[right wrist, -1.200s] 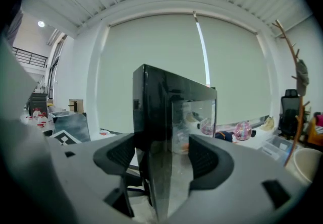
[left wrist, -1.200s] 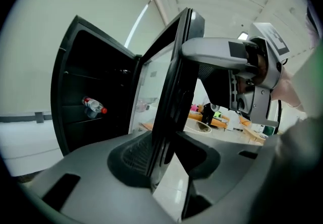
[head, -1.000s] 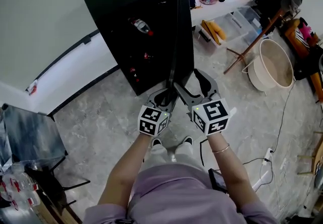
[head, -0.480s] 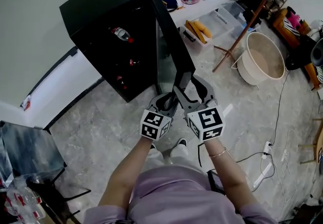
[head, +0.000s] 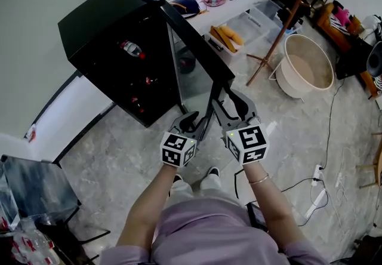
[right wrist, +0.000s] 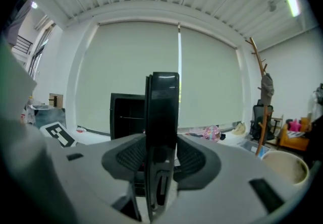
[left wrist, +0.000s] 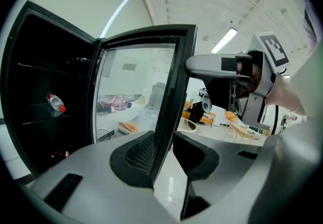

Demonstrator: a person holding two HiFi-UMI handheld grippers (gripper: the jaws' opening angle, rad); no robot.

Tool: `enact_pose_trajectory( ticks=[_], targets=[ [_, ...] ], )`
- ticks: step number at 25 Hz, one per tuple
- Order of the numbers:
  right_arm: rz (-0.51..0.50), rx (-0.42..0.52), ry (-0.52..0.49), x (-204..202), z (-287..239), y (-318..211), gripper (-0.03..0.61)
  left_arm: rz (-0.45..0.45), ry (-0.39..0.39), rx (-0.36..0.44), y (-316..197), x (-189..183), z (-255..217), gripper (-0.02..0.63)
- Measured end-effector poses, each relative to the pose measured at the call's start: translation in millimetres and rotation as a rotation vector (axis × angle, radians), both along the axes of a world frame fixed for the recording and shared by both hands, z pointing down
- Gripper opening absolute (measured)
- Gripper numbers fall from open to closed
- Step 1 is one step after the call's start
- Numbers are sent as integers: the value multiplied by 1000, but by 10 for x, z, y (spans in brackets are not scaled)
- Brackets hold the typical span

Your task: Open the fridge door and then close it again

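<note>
Head view, left tongs clamping fridge door, right tongs closing on it, dark interior unreadable.

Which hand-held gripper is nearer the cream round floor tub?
Right. The right hand-held gripper, jaws closing on the black fridge door, is on the side facing the cream round plastic tub; the left hand-held gripper grips the door farther away.

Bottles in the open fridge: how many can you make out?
1: a red-capped bottle on a shelf inside the fridge. Small red glints lower down may be more bottles; the interior is too dark to tell.
</note>
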State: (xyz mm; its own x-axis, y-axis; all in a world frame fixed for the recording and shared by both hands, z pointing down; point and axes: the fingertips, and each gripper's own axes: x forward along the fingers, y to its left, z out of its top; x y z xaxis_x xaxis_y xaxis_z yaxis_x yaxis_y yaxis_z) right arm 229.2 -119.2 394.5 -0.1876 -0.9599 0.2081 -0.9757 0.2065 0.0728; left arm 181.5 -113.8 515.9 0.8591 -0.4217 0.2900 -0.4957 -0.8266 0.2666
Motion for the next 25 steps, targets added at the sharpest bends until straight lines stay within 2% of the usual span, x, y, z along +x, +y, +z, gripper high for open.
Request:
enact_pose_trajectory(
  ticks=[18, 25],
  targets=[
    [34, 31, -57, 1116, 31, -307, 183, -219, 28, -4, -726, 78, -174, 89],
    [47, 28, -69, 1468, 32, -453, 150, -271, 30, 6, -893, 149, -234, 84]
  ],
)
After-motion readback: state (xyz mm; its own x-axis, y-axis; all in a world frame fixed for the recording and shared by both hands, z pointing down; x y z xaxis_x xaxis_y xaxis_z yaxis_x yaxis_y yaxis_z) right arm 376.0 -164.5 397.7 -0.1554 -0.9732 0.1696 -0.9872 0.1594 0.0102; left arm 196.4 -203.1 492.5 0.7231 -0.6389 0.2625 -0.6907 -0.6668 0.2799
